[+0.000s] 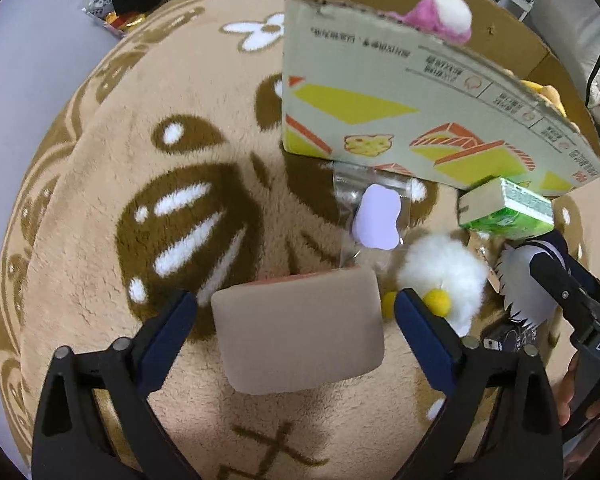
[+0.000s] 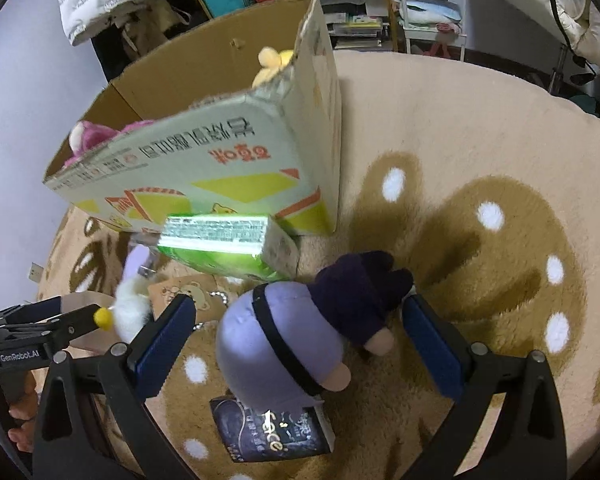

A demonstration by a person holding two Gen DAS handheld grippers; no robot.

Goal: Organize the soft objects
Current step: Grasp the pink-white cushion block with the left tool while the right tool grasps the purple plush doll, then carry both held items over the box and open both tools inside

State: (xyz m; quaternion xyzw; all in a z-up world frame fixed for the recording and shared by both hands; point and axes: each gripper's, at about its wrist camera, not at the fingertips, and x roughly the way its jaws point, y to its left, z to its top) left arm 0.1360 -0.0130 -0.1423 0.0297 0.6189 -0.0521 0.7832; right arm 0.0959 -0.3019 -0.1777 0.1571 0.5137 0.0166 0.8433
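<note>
My left gripper (image 1: 296,300) is open, its blue pads either side of a beige sponge block (image 1: 298,330) on the plush rug; neither pad clearly touches it. A white fluffy toy with yellow pompoms (image 1: 444,276) lies just right of it. My right gripper (image 2: 300,308) is open around a lilac and navy plush doll (image 2: 300,328) lying on the rug, pads apart from it. The cardboard box (image 1: 400,120) stands behind, holding a pink plush (image 1: 440,12) and a yellow plush (image 2: 272,62). The box also shows in the right wrist view (image 2: 220,152).
A green carton (image 2: 220,240) leans at the box's foot. A lilac shape in a clear bag (image 1: 376,216) lies near the box. A dark booklet (image 2: 272,428) lies under the doll. Shelves and furniture (image 2: 380,8) stand beyond the rug's edge.
</note>
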